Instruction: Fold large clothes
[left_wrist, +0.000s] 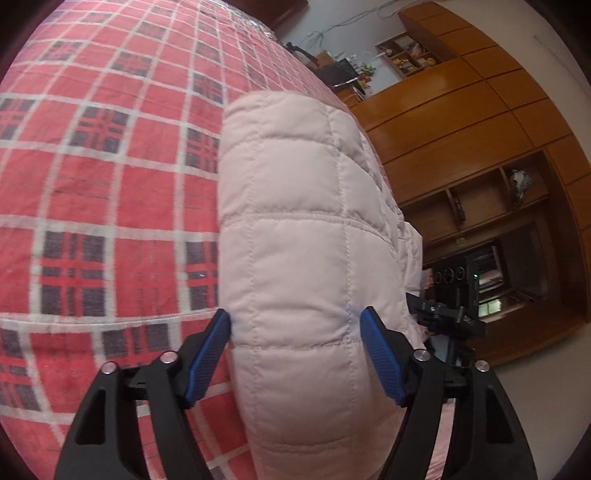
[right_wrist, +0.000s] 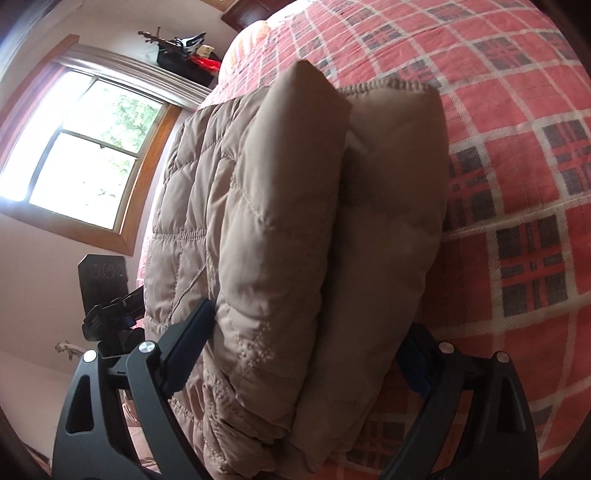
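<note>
On plaid bedspread (left_wrist: 110, 155) — both grippers (left_wrist: 295, 325) (right_wrist: 306, 332) clamp quilted jacket (left_wrist: 295, 206).

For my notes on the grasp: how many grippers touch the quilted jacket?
2. The left gripper clamps one folded end of the jacket; the right gripper clamps the other end, both above the plaid bed cover.

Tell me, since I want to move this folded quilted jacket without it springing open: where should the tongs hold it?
Grip the quilted jacket across its stacked thickness at the two near ends, coming in level from the bed edge. The left tongs and right tongs already straddle the bundle there. Probably best, since pinching all layers together keeps the puffy folds closed.
</note>
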